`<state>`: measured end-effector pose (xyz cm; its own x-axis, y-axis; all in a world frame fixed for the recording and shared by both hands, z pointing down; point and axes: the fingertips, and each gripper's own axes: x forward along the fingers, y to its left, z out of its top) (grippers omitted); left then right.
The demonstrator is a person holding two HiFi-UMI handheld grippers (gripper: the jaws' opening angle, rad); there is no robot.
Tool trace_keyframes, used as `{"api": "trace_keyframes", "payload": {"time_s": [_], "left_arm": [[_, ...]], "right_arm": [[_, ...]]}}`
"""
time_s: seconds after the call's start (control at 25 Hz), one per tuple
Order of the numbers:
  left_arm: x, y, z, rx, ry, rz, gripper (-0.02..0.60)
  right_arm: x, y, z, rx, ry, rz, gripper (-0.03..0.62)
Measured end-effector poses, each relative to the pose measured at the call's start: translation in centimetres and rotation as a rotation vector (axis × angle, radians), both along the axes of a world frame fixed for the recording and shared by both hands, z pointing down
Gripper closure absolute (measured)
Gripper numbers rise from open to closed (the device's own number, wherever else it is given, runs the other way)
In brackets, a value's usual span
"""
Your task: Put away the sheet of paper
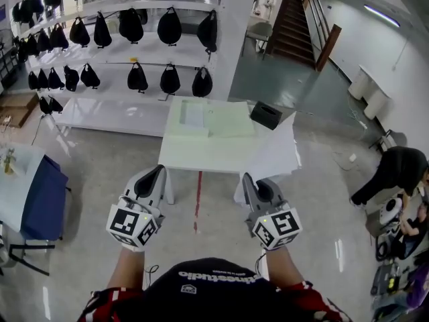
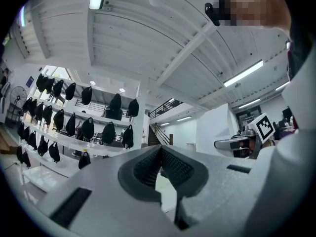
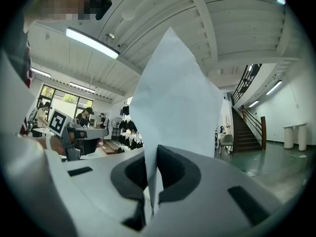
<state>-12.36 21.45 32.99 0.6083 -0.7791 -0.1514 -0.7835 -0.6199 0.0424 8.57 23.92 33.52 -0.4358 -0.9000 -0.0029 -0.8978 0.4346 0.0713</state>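
Sheet of paper (image 1: 278, 153), white: pinched by its lower edge between the closed jaws of the right gripper (image 1: 249, 178) and held upright in the air by the near right corner of the table (image 1: 201, 158). Left gripper (image 1: 159, 172): jaws drawn together, nothing held. Table, white: pale green sheets (image 1: 228, 121) are laid at its far edge; a black box (image 1: 266, 115) is seen beside its far right corner. Beyond, black bags (image 1: 169, 27) are ranged on white shelves (image 1: 114, 62).

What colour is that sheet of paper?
The paper is plain white; clearest in the right gripper view.
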Motion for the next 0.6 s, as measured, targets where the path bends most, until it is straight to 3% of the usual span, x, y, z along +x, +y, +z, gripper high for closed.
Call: {"api": "trace_keyframes", "payload": {"time_s": [0.6], "left_arm": [[-0.6,-2.9,1.6,-0.016,0.025,-0.03,0.578]], "right_arm": [[-0.4,-3.7,0.8,-0.006,0.02,-0.032,0.591]]}}
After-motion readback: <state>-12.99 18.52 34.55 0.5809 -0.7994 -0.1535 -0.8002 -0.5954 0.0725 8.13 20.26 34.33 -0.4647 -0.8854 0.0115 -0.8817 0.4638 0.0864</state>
